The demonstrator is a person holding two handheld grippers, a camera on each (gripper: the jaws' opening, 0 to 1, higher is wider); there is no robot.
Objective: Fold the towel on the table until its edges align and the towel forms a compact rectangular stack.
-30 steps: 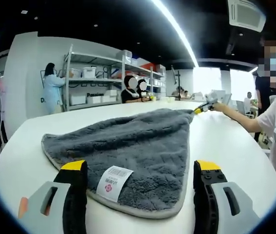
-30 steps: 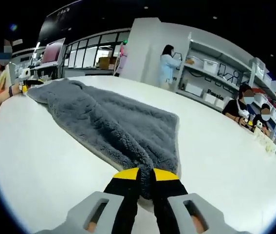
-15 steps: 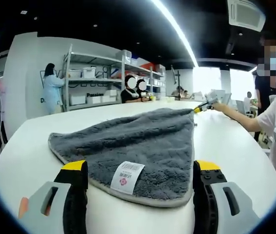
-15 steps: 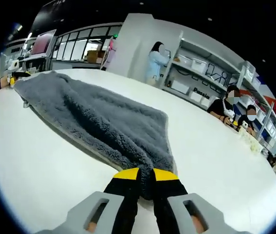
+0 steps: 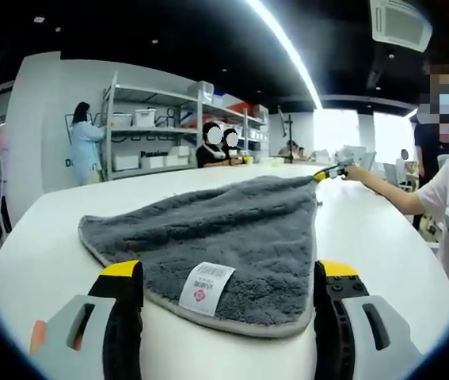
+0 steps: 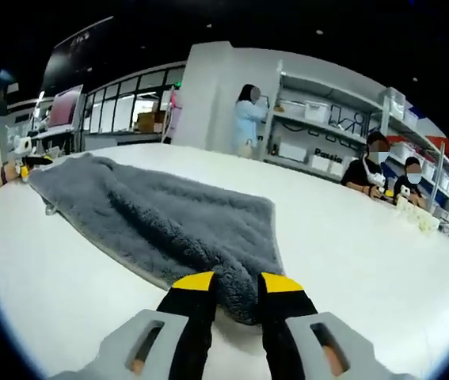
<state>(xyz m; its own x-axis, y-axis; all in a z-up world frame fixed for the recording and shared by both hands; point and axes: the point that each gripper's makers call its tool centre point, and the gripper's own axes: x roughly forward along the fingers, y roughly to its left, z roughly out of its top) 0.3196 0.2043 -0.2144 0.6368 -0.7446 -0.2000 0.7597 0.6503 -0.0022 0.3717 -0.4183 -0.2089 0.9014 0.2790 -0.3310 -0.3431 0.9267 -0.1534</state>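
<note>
Currently, one grey fleece towel (image 5: 224, 237) lies flat on the round white table (image 5: 42, 237); its labelled corner sits between the left gripper (image 5: 228, 289), jaws spread wide and empty; its long axis runs away toward the table's far edge. The right gripper (image 6: 228, 291) has jaws slightly parted astride the opposite corner, grip uncertain; each gripper is nearest its own corner.

We look low across the table (image 5: 34, 237) in the left gripper view, from just before the towel's (image 5: 224, 233) near labelled edge, facing along it to the far corner where the right gripper (image 5: 325, 173) sits. The right gripper view faces back from that corner, close above the towel (image 6: 169, 226), toward the left gripper (image 6: 28, 166) at the far end. Both views share the towel, the table (image 6: 382, 253) and the shelves (image 5: 153, 127) behind.
</note>
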